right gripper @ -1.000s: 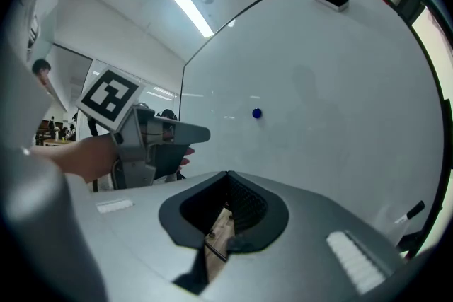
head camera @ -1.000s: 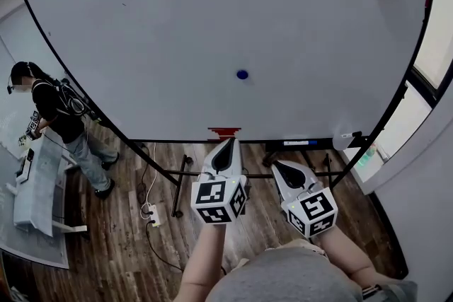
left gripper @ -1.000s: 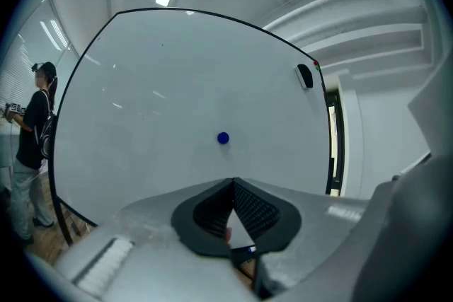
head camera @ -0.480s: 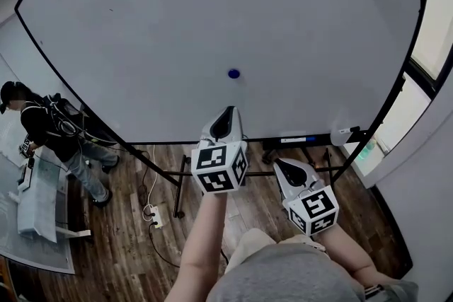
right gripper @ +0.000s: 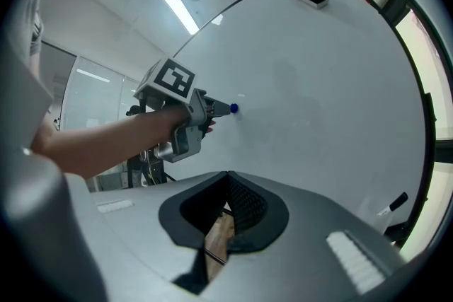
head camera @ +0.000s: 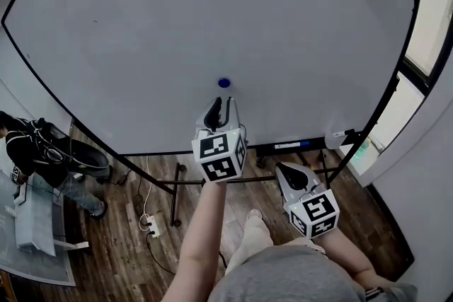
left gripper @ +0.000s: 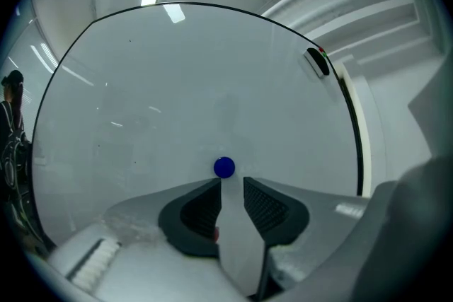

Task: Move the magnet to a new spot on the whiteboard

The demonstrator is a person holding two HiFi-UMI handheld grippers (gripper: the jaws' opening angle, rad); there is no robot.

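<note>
While my left gripper (left gripper: 231,182) opens its empty jaws just short of the blue magnet (left gripper: 224,167), a black eraser (left gripper: 318,61) sits well apart on the whiteboard (left gripper: 141,117).

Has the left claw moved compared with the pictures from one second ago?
Yes. The left claw has risen past the whiteboard's lower edge toward the blue magnet, now just ahead of its tips. Its jaws are opening, with nothing between them.

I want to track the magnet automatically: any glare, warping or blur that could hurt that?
Head view: fisheye bows the whiteboard, but the magnet is sharp. Left gripper view: a ceiling-light reflection sits near the top edge, far from the magnet. Right gripper view: dark corners, magnet small.
</note>
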